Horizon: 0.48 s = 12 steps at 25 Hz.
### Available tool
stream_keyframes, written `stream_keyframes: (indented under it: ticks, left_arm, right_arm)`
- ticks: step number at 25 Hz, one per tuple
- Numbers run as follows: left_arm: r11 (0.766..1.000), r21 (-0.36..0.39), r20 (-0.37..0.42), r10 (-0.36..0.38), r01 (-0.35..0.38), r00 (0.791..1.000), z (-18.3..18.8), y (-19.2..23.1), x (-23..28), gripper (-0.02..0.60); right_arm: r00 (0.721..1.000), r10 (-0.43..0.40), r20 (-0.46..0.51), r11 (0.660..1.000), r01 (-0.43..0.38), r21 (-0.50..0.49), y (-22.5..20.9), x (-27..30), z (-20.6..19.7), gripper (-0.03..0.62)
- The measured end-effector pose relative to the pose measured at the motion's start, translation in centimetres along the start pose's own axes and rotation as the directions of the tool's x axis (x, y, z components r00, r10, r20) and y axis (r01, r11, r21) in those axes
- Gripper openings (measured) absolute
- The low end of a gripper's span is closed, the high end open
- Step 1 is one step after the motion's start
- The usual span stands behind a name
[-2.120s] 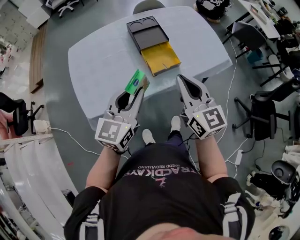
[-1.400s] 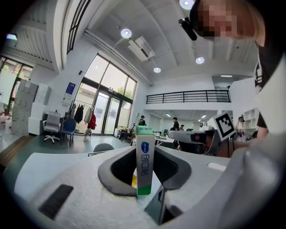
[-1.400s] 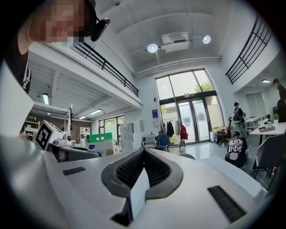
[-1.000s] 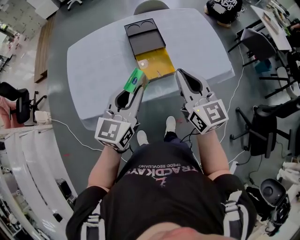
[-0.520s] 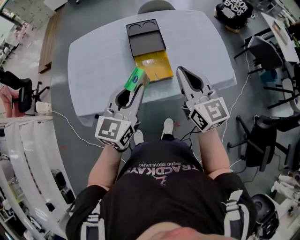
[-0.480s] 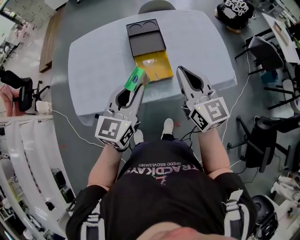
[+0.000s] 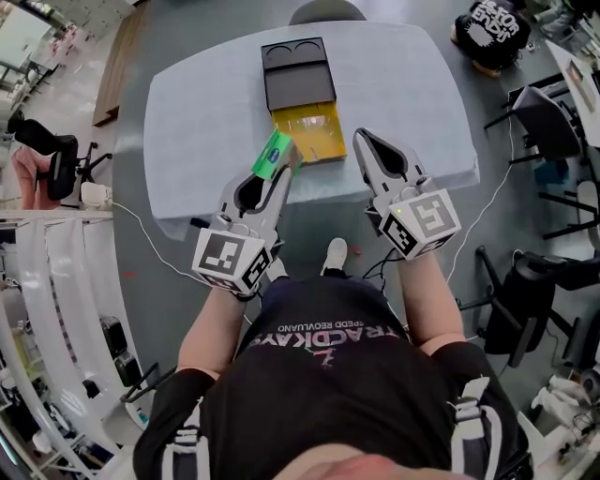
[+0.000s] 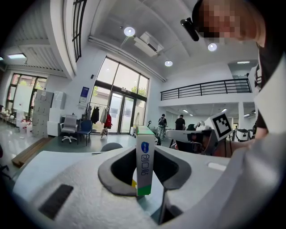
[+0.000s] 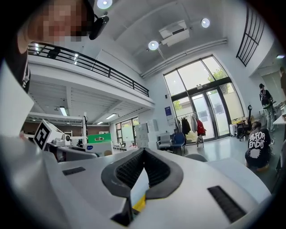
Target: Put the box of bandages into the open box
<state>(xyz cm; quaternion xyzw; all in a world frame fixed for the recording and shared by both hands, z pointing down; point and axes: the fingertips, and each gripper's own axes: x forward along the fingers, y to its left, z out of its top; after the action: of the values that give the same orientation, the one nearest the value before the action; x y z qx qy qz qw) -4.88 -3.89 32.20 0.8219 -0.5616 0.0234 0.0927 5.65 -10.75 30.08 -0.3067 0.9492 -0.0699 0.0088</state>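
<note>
A green and white box of bandages [image 7: 272, 156] stands upright between the jaws of my left gripper [image 7: 278, 169], which is shut on it. In the left gripper view the box of bandages [image 8: 144, 162] rises from the left gripper [image 8: 145, 181]. The open box [image 7: 307, 134] lies on the table ahead, with a yellow inside and a black lid [image 7: 298, 73] behind it. The bandage box hangs just left of its near corner. My right gripper [image 7: 359, 139] is to the right of the open box, shut and empty. Its jaws meet at the tip in the right gripper [image 9: 144, 151] view.
The pale blue table [image 7: 202, 122] has its near edge under both grippers. A grey chair [image 7: 325, 10] stands at the far end. Black office chairs [image 7: 539, 131] and cables lie on the floor to the right. The person's shoe [image 7: 335, 255] shows below the table edge.
Both grippers have moved forward toward the open box. The left one still holds the bandage box, now beside the yellow tray's near left corner.
</note>
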Motion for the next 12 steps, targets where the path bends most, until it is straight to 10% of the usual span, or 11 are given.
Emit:
stream_keyframes:
  ticks: [12]
  left_arm:
    - [0.998,-0.014,-0.004,0.054,-0.054,0.999,0.1,-1.6,1.7,0.103]
  right_arm:
    - [0.998,0.066,0.007,0.998,-0.066,0.001,-1.7,-0.6,1.0,0.011]
